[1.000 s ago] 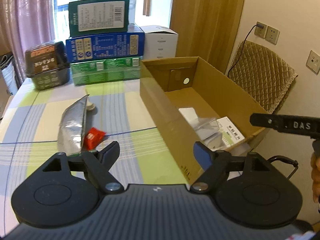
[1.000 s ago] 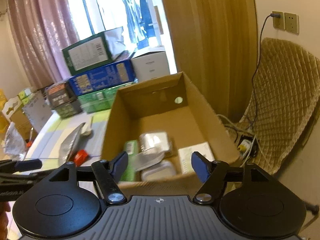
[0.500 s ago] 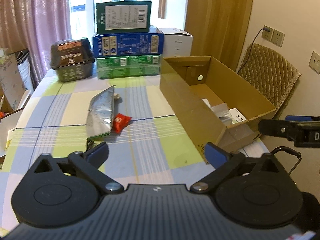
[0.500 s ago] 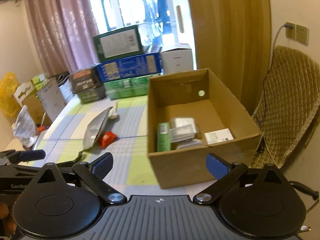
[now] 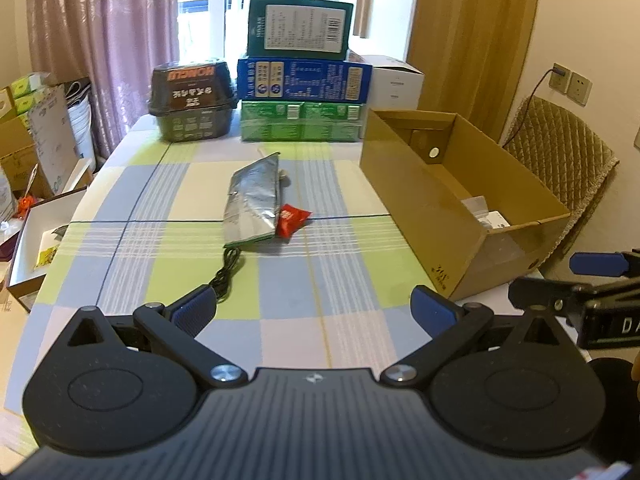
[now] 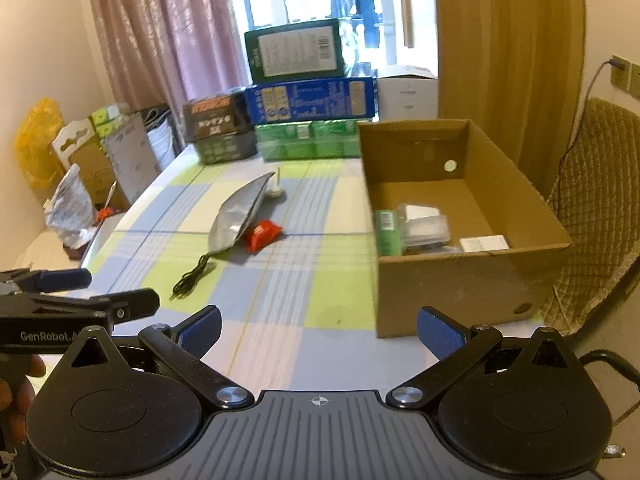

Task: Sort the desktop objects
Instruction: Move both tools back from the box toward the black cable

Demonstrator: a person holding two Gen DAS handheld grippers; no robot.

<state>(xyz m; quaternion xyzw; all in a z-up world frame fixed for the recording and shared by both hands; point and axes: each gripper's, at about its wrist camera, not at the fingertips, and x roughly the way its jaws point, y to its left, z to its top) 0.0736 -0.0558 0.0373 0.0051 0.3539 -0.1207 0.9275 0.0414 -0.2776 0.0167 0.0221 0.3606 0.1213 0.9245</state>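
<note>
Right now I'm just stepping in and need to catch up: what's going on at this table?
A person holds the left gripper and right gripper, both open and empty, above the checked tablecloth. A silver foil pouch, red packet and black cable await sorting; the open cardboard box already holds items.

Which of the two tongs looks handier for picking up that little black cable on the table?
Probably the left tongs: open and empty, with the black cable lying just ahead of their left finger. The right tongs, also open, sit nearer the cardboard box.
</note>
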